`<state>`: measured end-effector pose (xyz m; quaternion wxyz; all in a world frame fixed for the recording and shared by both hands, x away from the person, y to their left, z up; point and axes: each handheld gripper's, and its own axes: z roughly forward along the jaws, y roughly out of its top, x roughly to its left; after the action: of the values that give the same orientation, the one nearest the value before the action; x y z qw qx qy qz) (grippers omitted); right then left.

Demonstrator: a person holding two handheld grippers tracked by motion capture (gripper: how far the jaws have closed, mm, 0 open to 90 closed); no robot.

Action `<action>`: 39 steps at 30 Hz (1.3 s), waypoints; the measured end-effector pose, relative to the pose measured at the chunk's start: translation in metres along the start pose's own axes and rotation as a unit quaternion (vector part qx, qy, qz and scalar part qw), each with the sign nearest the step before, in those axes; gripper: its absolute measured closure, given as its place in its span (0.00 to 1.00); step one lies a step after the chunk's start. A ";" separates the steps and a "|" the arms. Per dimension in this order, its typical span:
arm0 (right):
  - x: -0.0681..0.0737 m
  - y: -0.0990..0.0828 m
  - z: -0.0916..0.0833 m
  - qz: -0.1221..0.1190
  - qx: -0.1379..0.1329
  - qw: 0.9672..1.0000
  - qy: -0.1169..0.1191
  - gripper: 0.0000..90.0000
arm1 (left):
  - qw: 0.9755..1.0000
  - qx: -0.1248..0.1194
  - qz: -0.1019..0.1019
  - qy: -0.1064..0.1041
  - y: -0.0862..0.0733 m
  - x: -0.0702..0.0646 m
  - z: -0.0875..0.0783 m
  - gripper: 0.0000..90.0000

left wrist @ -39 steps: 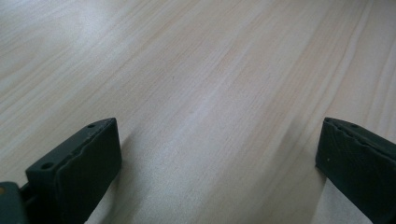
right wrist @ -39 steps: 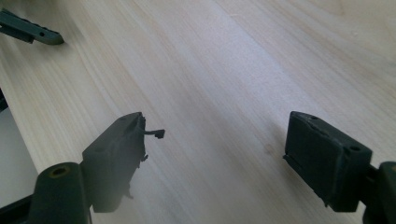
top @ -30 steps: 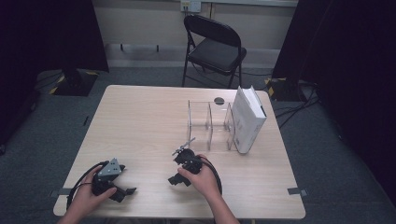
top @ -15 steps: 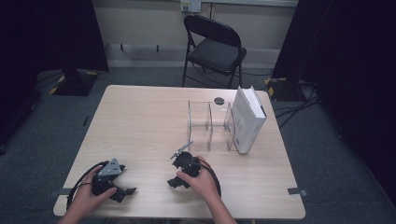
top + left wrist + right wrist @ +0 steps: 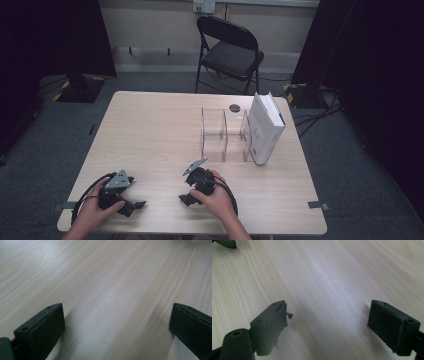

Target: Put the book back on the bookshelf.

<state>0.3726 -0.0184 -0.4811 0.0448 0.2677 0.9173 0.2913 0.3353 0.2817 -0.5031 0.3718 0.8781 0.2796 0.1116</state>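
Resting on table (image 5: 150,130), right hand-held gripper (image 5: 186,199) well short of white book (image 5: 265,127)

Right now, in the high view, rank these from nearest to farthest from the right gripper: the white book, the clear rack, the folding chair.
1. Clear rack: just beyond the right gripper, mid-table.
2. White book: leaning at the rack's right end.
3. Folding chair: on the floor past the table's far edge.

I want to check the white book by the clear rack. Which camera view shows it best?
The high view shows it best: the white book stands upright against the right end of the clear rack, seen whole from above. The left and right gripper views look down at the bare wooden table, so they give nothing of the book.
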 end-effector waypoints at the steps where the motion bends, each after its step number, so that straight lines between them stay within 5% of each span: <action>1: 0.000 -0.001 0.001 -0.003 -0.006 1.000 0.003 0.15 | 1.000 0.000 0.000 0.000 0.000 0.000 0.000 0.00; 11: 0.007 -0.010 0.003 -0.029 -0.036 0.999 -0.023 0.15 | 1.000 0.000 0.000 0.000 0.000 0.000 0.000 0.00; 30: 0.006 -0.024 0.006 -0.023 -0.100 0.994 -0.027 0.13 | 1.000 0.000 0.000 0.000 0.000 0.000 0.000 0.00; 39: 0.006 -0.027 0.007 -0.021 -0.110 0.993 -0.028 0.13 | 1.000 0.000 0.000 0.000 0.000 0.000 0.000 0.00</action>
<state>0.3562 -0.0306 -0.5015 0.1053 0.2495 0.8838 0.3816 0.3353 0.2817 -0.5031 0.3719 0.8781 0.2797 0.1116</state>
